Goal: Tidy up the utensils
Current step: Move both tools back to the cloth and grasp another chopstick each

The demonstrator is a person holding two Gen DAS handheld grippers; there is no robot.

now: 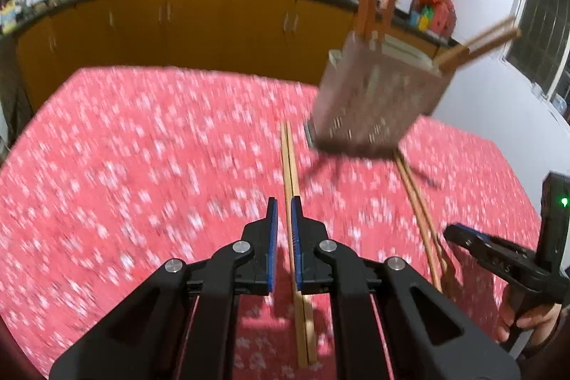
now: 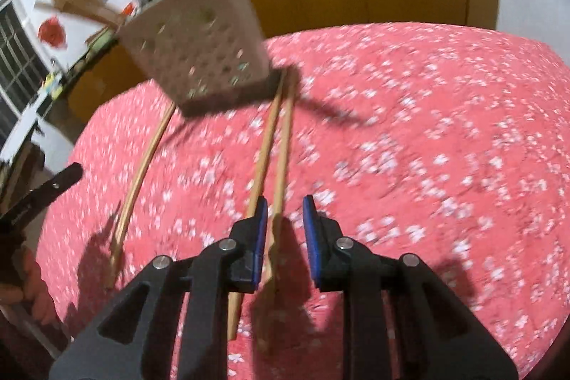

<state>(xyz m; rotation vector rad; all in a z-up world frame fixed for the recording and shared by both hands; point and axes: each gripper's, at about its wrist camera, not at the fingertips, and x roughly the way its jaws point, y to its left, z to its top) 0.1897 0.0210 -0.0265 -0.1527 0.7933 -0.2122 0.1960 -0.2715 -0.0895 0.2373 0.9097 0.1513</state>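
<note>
Two pairs of loose chopsticks [image 1: 290, 166] lie on the pink floral tabletop [image 1: 142, 148], tips toward the perforated holder [image 1: 374, 102]. They look light, stiff and slick; best pinched mid-length. Left hand-held gripper [image 1: 284, 212] straddles one pair, jaws narrowly apart; right hand-held gripper [image 2: 285, 216] gapes over the other pair [image 2: 281, 145].

Left gripper [image 1: 284, 214]: your jaws stand a narrow gap apart, low and level.
Right gripper [image 2: 285, 214]: your jaws stand wider apart.
Right hand [image 1: 534, 321]: wraps the handle.
</note>
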